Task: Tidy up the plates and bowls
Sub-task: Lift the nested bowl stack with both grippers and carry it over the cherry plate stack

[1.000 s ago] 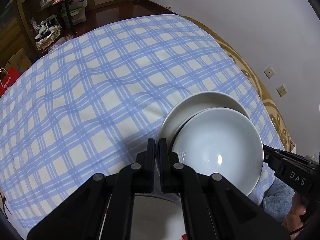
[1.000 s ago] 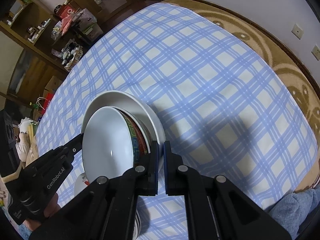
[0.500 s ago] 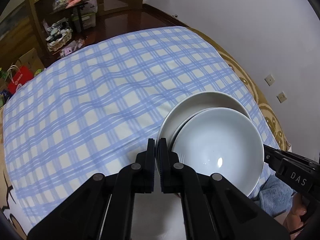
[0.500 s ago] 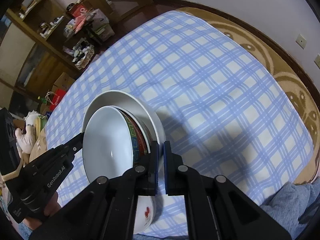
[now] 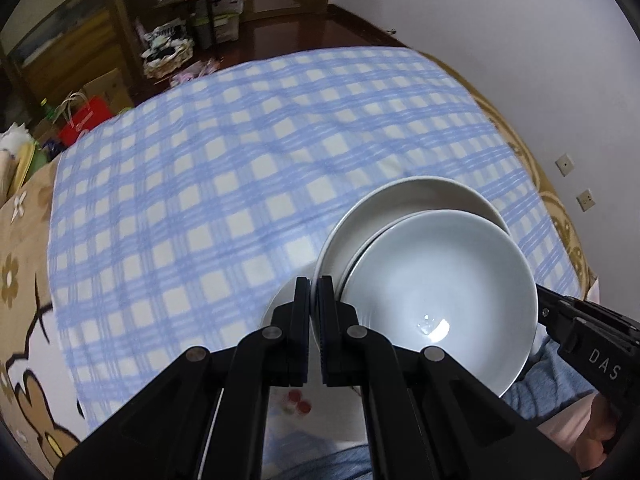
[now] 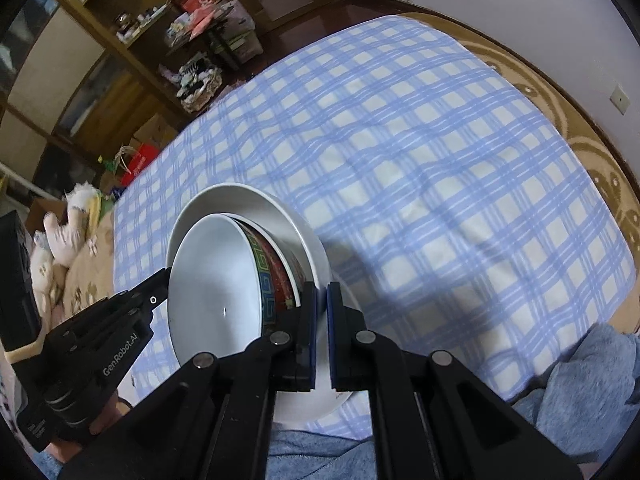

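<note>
**Both grippers clamped on the rim of one plate, bowls riding on it**

We see the left gripper [image 5: 314, 292] pinching the near-left rim of a white plate [image 5: 400, 200], its two black fingers pressed almost together with only the thin plate edge between them. In the right wrist view the right gripper [image 6: 321, 300] does the same on the opposite rim of that plate, its fingers nearly meeting around the edge.

On the plate, just past the fingertips, sits a white bowl [image 5: 436, 300] nested in a second bowl with a red and green patterned outside [image 6: 276, 280]. The stack lies to the right of the left gripper and to the left of the right one, so it hangs between the two.

Another dish with red marks [image 5: 296, 400] shows under the left gripper's fingers. Beneath and beyond everything spreads a blue checked cloth [image 5: 224, 184]; a wooden shelf [image 6: 132, 40] stands farther off.
</note>
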A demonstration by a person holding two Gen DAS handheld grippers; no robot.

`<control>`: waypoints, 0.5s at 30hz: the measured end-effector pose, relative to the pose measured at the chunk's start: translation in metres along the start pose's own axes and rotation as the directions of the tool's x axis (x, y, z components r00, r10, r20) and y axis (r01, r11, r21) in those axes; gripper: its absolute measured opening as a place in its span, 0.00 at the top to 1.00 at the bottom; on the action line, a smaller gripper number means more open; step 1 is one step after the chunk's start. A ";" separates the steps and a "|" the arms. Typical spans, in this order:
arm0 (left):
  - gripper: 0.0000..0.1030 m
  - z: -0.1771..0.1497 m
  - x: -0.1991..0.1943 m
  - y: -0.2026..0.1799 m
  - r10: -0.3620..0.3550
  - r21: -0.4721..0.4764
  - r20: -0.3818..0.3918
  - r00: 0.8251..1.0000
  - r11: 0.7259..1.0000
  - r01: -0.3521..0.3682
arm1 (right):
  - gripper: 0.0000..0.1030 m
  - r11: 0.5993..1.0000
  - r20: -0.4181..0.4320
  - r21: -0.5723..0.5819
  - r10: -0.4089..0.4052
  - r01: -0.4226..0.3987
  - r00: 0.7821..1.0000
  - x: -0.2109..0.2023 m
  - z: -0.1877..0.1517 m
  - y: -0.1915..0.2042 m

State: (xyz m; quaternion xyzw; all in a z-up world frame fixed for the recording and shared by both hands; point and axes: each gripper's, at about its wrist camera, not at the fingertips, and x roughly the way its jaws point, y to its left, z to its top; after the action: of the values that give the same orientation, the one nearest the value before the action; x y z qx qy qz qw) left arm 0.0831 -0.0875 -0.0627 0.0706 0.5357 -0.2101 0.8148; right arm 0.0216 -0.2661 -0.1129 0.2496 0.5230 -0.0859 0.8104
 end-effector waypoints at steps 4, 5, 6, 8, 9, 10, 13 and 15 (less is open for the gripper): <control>0.98 -0.018 0.007 0.012 0.006 -0.026 -0.027 1.000 1.000 -0.007 | 0.94 1.000 -0.029 -0.004 0.006 -0.006 1.000 0.012 -0.018 0.003; 0.98 -0.022 0.010 0.014 0.012 -0.033 -0.036 0.999 0.999 -0.013 | 0.94 1.000 -0.038 -0.003 0.006 -0.006 0.999 0.016 -0.022 0.003; 0.98 -0.027 0.015 0.015 0.017 -0.035 -0.049 0.999 0.999 -0.019 | 0.94 1.000 -0.049 -0.004 0.002 -0.002 0.999 0.020 -0.026 0.003; 0.97 -0.035 0.021 0.019 0.016 -0.042 -0.070 0.997 0.999 -0.019 | 0.94 1.000 -0.075 -0.002 -0.005 0.005 0.997 0.030 -0.033 0.002; 0.97 -0.039 0.026 0.021 0.014 -0.040 -0.085 0.996 0.999 -0.018 | 0.94 1.000 -0.086 -0.002 -0.003 0.003 0.996 0.034 -0.035 0.001; 0.97 -0.042 0.028 0.024 0.008 -0.048 -0.089 0.996 0.999 -0.013 | 0.94 1.000 -0.095 0.000 -0.002 0.002 0.995 0.037 -0.037 0.001; 0.97 -0.047 0.035 0.027 -0.009 -0.061 -0.102 0.995 0.998 0.002 | 0.94 1.000 -0.109 -0.011 -0.015 0.013 0.994 0.044 -0.039 0.001; 0.96 -0.049 0.037 0.026 -0.007 -0.046 -0.102 0.995 0.999 0.003 | 0.94 1.000 -0.109 -0.008 -0.017 0.016 0.994 0.048 -0.040 -0.001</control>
State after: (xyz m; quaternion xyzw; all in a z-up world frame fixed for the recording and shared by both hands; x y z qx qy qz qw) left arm 0.0654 -0.0575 -0.1193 0.0613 0.5813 -0.1959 0.7873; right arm 0.0101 -0.2418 -0.1687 0.2468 0.5688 -0.0769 0.7808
